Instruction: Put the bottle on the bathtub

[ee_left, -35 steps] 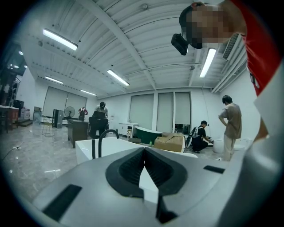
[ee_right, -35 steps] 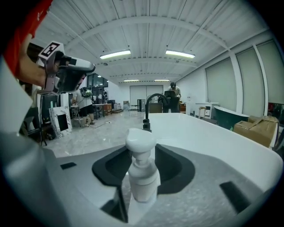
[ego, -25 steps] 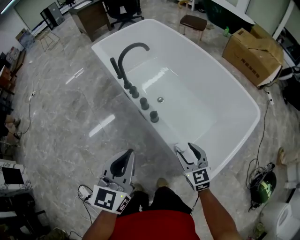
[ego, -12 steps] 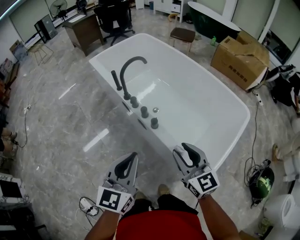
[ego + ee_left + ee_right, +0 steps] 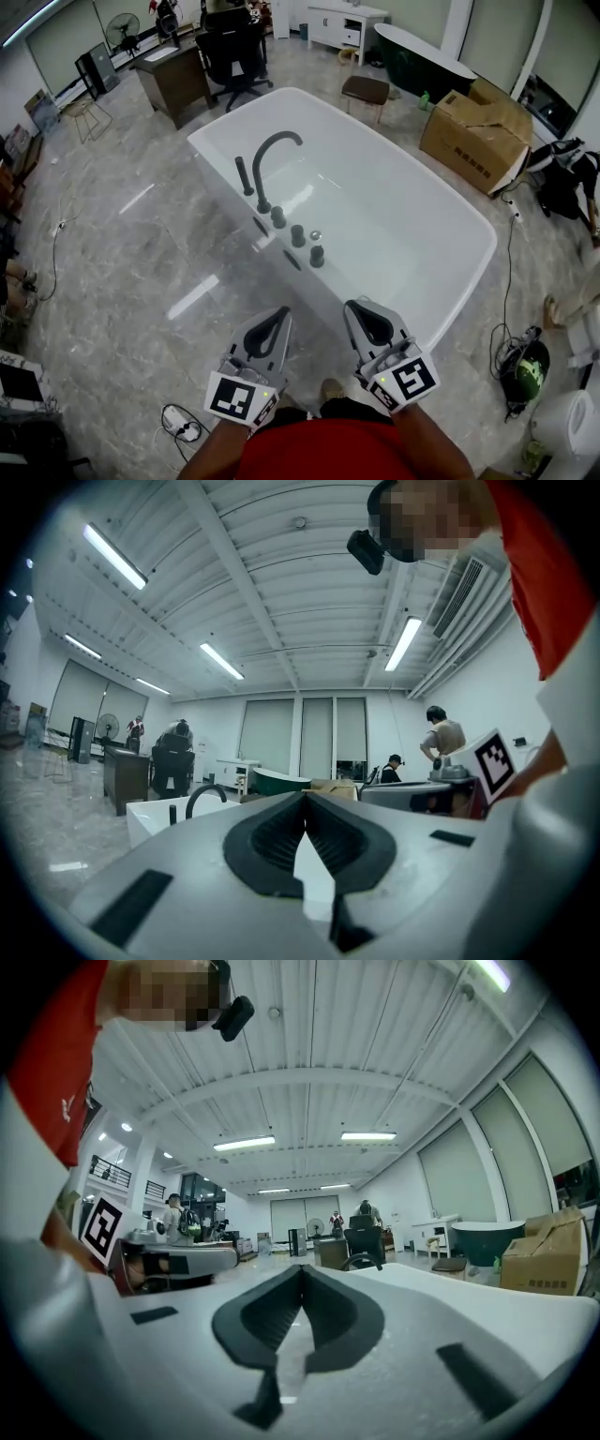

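Note:
The white bathtub point(image 5: 485, 234) fills the middle of the head view, with a dark curved faucet point(image 5: 267, 155) and several dark knobs point(image 5: 298, 236) on its left rim. No bottle shows in any view. My left gripper point(image 5: 278, 312) hangs over the floor just short of the tub's near end, jaws together and empty. My right gripper point(image 5: 354, 306) is beside it at the tub's near corner. Its jaws have just been closing and now meet with nothing between them. In the left gripper view the left gripper point(image 5: 303, 794) points level at the tub point(image 5: 155, 816). In the right gripper view the right gripper point(image 5: 302, 1267) is shut too.
A cardboard box point(image 5: 483, 127) stands right of the tub, a brown stool point(image 5: 366, 89) and a dark tub point(image 5: 422, 56) behind it. A desk point(image 5: 178, 80) and office chair point(image 5: 230, 42) are at the back left. Cables point(image 5: 178, 422) lie on the marble floor. People stand far off point(image 5: 442, 738).
The right gripper's jaws went from wide open to shut, empty. Both grippers rose, the right one more, and the head view tilted up toward the room.

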A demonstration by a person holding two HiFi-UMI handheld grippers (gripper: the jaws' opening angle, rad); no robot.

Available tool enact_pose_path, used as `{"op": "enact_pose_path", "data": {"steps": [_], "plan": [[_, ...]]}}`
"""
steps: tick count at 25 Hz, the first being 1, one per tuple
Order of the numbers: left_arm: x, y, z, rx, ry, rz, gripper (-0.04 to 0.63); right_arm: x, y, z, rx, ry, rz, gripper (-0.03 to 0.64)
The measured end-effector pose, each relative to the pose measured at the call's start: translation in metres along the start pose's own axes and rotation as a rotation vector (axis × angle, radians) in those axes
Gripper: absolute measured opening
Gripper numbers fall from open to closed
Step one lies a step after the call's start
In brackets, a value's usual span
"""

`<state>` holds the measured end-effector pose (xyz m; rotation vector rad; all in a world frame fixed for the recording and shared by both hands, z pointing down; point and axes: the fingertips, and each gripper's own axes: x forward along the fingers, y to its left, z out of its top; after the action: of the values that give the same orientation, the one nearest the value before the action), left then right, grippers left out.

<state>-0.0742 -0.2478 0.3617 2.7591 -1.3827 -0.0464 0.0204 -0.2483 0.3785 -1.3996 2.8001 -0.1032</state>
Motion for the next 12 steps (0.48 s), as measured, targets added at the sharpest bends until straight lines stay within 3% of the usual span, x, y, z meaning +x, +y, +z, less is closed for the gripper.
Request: {"op": "enact_pose_path", "data": {"steps": [12], "plan": [[-0.015, -0.005, 0.009, 0.002, -0.019, -0.013, 0.011, -0.005, 0.040, 0.002, -0.003, 0.010, 0.038, 0.005]]}}
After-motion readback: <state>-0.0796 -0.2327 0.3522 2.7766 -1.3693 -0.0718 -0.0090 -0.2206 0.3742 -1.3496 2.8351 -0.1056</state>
